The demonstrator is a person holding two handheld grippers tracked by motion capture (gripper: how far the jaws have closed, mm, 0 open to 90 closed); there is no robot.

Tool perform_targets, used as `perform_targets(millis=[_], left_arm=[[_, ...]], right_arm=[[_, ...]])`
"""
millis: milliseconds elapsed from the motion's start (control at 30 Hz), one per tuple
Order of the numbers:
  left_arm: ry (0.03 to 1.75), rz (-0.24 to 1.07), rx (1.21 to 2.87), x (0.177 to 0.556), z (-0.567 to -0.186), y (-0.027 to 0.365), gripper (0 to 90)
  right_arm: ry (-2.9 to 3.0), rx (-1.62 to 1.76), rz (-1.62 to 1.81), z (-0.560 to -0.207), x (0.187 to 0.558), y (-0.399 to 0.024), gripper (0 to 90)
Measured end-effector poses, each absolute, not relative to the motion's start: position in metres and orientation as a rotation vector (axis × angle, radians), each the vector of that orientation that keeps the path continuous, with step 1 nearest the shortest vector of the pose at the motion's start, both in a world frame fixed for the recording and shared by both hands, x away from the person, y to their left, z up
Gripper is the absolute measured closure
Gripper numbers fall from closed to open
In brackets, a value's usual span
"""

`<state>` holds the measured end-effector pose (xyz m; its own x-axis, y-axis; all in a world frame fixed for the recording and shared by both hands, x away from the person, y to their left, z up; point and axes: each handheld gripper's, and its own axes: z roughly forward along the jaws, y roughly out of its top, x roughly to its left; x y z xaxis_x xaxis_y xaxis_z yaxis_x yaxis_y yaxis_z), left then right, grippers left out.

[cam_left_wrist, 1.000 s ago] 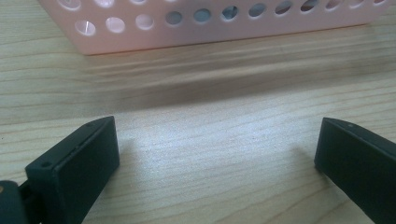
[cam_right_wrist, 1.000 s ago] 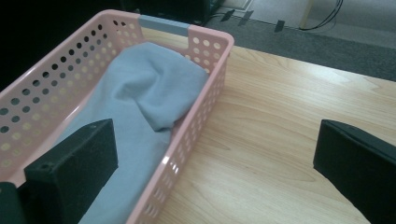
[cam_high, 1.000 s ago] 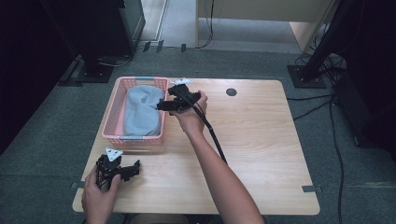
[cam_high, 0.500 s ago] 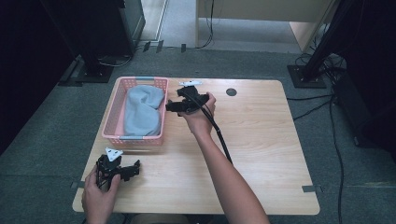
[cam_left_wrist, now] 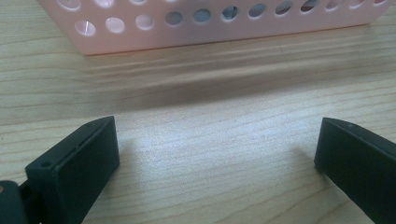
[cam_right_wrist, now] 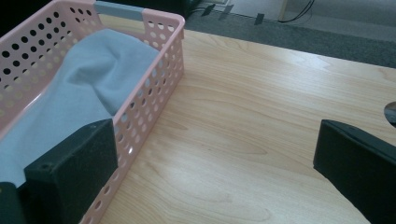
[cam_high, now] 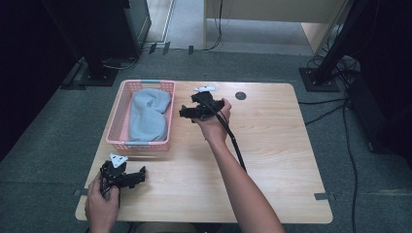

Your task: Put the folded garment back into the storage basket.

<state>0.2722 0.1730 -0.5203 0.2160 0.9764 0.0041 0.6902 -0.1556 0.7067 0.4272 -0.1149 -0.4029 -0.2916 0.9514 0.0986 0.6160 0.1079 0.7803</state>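
A pink perforated basket sits on the left half of the wooden table, with a light blue-grey cloth lying inside it. My right gripper hovers just right of the basket, pointing left, jaws wide open and empty. Through the right gripper view the basket wall and the cloth lie close ahead on the left. My left gripper rests near the table's front left corner, open with nothing between its jaws. The left gripper view faces the basket's front wall across bare wood.
A dark round grommet sits in the table near its far edge. The right gripper's cable trails along the forearm. Black stands and cables lie on the grey carpet around the table.
The right gripper has moved right, away from over the basket's edge to above the bare table beside it. The left gripper has stayed put.
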Motion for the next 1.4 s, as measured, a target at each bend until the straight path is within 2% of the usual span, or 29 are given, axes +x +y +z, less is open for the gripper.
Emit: perform_targets(millis=[1400], left_arm=[[1.557, 0.648, 1.904, 0.273, -0.520, 0.172, 0.0]], right_arm=[[1.903, 1.610, 1.007, -0.430, 0.413, -0.169, 0.0]])
